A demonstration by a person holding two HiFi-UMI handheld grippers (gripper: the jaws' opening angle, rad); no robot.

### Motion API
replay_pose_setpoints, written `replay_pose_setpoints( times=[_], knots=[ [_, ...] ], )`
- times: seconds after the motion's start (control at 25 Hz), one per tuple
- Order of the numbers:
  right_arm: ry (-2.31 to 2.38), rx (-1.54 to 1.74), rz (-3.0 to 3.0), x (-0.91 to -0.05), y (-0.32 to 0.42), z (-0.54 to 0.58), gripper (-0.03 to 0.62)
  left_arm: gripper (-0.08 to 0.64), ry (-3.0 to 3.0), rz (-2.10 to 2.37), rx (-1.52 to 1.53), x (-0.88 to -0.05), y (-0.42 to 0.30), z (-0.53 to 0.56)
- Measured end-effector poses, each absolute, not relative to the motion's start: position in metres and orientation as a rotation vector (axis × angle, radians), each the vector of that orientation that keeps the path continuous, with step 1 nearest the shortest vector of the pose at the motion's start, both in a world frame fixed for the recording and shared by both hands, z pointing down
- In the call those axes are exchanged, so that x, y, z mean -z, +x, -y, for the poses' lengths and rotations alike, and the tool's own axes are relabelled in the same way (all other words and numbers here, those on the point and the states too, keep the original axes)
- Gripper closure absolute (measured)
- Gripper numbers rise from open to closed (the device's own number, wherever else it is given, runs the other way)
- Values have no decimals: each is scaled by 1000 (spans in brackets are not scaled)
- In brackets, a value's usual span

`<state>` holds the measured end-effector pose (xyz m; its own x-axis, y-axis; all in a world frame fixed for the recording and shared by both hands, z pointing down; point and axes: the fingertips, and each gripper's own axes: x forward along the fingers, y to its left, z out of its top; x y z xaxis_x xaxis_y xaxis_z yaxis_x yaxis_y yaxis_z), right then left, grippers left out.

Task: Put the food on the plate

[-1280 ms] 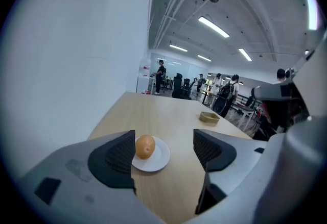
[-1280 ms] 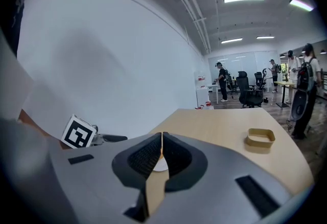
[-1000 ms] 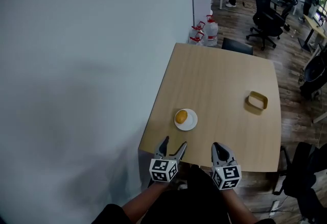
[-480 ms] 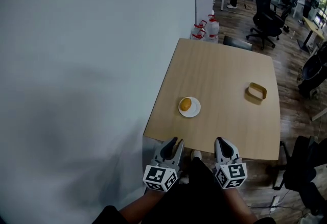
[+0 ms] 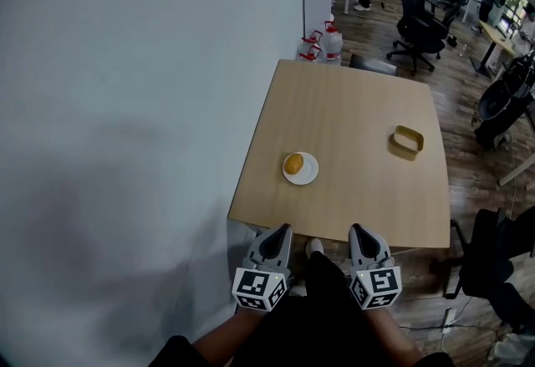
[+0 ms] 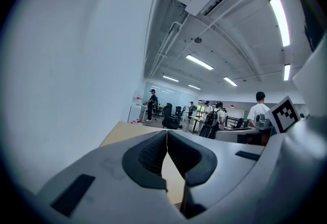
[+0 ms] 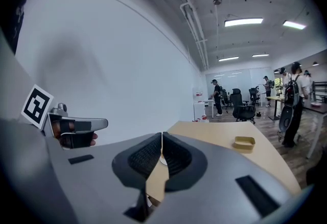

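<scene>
A round orange-yellow piece of food [image 5: 293, 164] lies on a small white plate [image 5: 308, 174] near the front left of the wooden table [image 5: 351, 131]. Both grippers hang below the table's near edge, off the tabletop. My left gripper [image 5: 279, 231] is shut with nothing between its jaws; its pads [image 6: 153, 154] meet in the left gripper view. My right gripper [image 5: 361, 233] is shut and empty too, its pads [image 7: 173, 154] touching. The plate is hidden in the left gripper view, and only a white sliver of it shows past the right jaws.
A shallow yellow tray [image 5: 406, 140] sits at the table's right side, also seen as the tray [image 7: 243, 142]. A blank wall [image 5: 125, 106] runs along the left. Water jugs [image 5: 326, 43], office chairs [image 5: 418, 22] and people stand beyond the table's far end.
My left gripper's jaws have closed from wide open to shut. Both grippers have drawn back off the table's near edge, and the head view has shifted so the table lies farther away.
</scene>
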<state>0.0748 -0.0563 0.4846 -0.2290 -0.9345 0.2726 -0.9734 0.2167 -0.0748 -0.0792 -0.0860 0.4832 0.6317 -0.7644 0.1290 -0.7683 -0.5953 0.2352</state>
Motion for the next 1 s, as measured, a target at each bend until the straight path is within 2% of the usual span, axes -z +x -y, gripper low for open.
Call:
replay_pose_setpoints(
  times=[1.0],
  knots=[
    [1824,-262,2316,-477,66,64,528,543,2501,1306,-10,-497,-97,94]
  ],
)
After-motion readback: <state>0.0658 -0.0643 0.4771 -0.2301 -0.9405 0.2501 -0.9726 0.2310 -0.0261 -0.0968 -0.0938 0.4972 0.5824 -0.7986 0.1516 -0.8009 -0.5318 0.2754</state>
